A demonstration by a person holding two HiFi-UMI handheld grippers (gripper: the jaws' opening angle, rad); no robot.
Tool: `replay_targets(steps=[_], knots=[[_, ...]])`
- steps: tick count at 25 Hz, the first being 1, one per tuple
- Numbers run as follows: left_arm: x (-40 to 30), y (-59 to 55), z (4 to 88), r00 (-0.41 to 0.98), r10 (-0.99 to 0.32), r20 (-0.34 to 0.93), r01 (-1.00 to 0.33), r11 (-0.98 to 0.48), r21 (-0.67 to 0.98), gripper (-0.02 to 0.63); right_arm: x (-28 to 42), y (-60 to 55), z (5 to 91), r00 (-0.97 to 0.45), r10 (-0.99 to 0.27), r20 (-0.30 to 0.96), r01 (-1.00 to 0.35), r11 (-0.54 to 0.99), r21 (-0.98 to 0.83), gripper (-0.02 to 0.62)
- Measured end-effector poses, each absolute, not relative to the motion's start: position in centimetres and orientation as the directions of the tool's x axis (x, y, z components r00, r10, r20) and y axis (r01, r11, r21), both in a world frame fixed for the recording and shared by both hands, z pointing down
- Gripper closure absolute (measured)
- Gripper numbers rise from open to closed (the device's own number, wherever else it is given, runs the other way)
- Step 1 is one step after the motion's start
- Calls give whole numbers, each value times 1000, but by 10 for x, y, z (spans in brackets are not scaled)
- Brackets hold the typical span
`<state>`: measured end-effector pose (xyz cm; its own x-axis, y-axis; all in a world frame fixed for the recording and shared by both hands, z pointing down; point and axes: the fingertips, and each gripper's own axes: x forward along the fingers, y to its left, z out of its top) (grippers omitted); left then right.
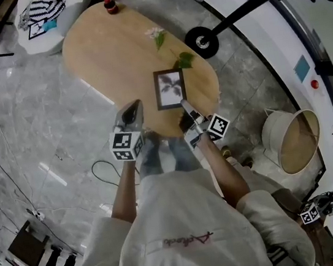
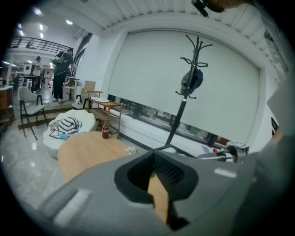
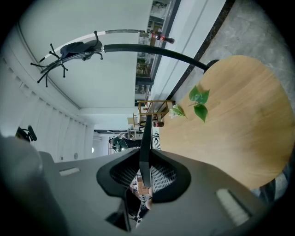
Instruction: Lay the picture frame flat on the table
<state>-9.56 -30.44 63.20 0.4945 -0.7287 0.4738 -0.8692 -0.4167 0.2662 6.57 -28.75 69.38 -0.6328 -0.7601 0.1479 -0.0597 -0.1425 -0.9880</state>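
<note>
Oval wooden table [image 1: 111, 51] on a grey marble floor [image 1: 42, 129], with the person standing at its near end. The picture frame [image 1: 170, 89] sits at the near end of the table, close to the right-hand edge. Its dark border and leaf print face up toward the head camera. The head view does not show whether its back rests fully on the wood or is raised a little. The right gripper [image 1: 184, 105] reaches in from the near edge and meets the frame at its near right corner. In the right gripper view its jaws are clamped on the frame [image 3: 147, 133], which shows edge-on as a thin dark strip pinched between the ribbed pads. That gripper is rolled on its side, so the tabletop runs up the right of its view. The left gripper [image 1: 132, 109] hangs over the near left edge of the table, apart from the frame. In the left gripper view its jaws meet at the tips with nothing between them, only a wedge of wood visible below. A flower sprig with green leaves [image 1: 170, 51] lies near the right edge just beyond the frame. A cola bottle [image 1: 109, 5] stands at the far end. Off the table are a coat stand base [image 1: 202, 40] beyond the right edge, a white cushion with striped cloth [image 1: 43, 11] past the far left end, and a round basket [image 1: 294, 138] on the floor to the right.
</note>
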Motion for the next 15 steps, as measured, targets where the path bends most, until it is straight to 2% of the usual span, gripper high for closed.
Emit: replay_targets(steps=[15], knots=[[-94,-300,700,500,-701,508,-866,-411,285,606,55,-254,770,-663,-715,222,-78,-229,-970,520]])
